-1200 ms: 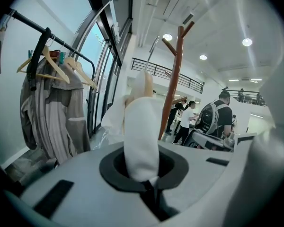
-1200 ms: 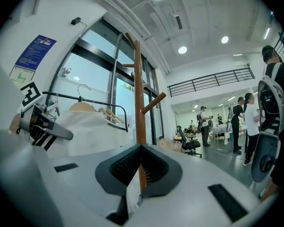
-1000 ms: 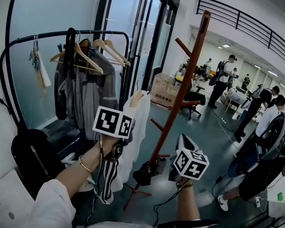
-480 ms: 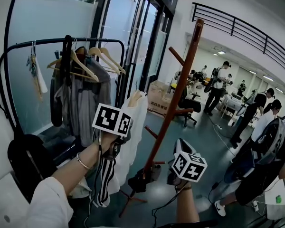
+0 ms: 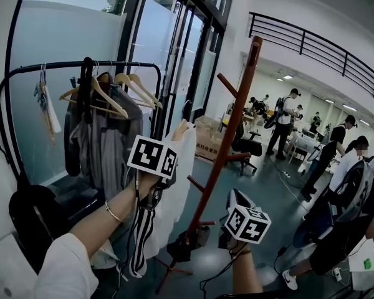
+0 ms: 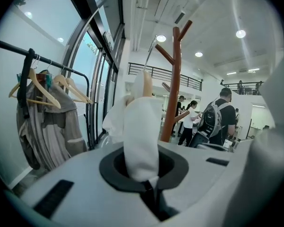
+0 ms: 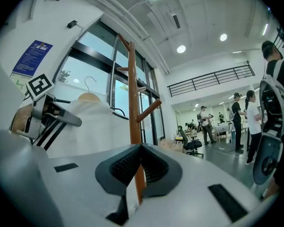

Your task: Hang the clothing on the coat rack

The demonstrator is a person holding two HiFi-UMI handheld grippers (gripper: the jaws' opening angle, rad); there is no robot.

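Observation:
The brown wooden coat rack [image 5: 234,114] stands at mid view, with pegs angled off its pole. My left gripper [image 5: 162,189] is shut on a white garment [image 5: 177,179] that hangs from a wooden hanger [image 5: 181,128], just left of the pole. In the left gripper view the white cloth [image 6: 139,136] is pinched in the left gripper [image 6: 144,176], with the coat rack [image 6: 173,98] beyond it. My right gripper [image 5: 186,246] is low on the pole. In the right gripper view the right gripper [image 7: 137,174] is closed around the coat rack pole [image 7: 134,98], with the garment [image 7: 92,126] at left.
A black clothes rail [image 5: 100,64] with wooden hangers and a grey garment [image 5: 109,136] stands at left by the glass wall. A black bag [image 5: 34,217] sits below it. Cardboard boxes [image 5: 206,139] and an office chair [image 5: 246,145] lie behind the rack. Several people [image 5: 287,114] stand at right.
My left gripper has lifted the white garment a little higher beside the pole. The right gripper has stayed on the pole.

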